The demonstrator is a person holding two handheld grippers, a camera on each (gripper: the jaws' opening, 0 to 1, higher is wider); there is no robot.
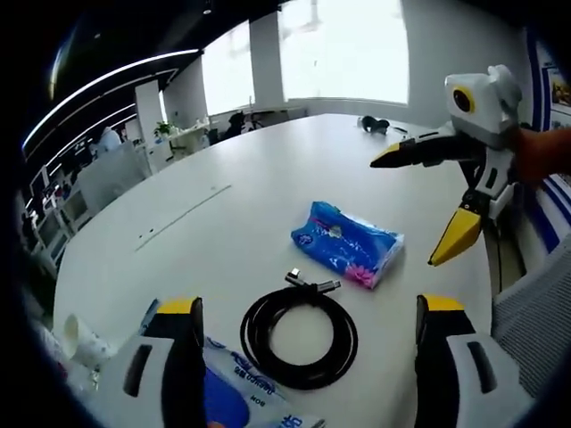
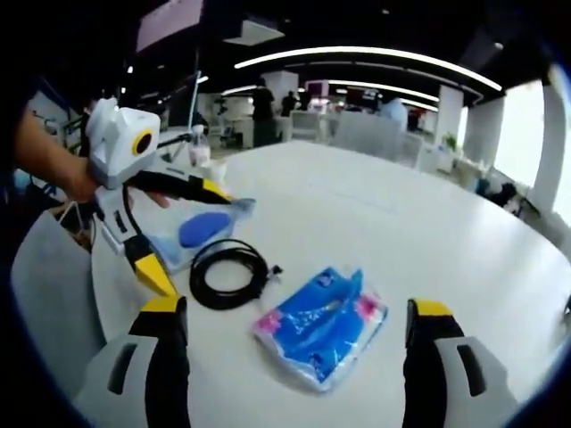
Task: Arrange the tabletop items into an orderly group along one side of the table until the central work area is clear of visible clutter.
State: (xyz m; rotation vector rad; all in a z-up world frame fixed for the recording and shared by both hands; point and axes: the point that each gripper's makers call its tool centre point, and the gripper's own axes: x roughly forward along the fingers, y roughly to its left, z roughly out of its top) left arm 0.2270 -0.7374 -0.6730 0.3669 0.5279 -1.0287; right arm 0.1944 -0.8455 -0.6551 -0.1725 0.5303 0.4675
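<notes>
Left gripper view shows the left gripper (image 1: 308, 334) with jaws spread wide, empty, above the coiled black cable (image 1: 300, 335). Just beyond the cable lies the blue tissue pack (image 1: 346, 242); the right gripper (image 1: 419, 205) hovers past it, jaws parted, holding nothing.

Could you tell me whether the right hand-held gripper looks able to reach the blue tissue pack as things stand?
Probably yes. The right hand-held gripper is open, and the blue tissue pack lies flat on the table just ahead, between its jaws, with nothing on top. The black cable coil lies apart, off to one side.
</notes>
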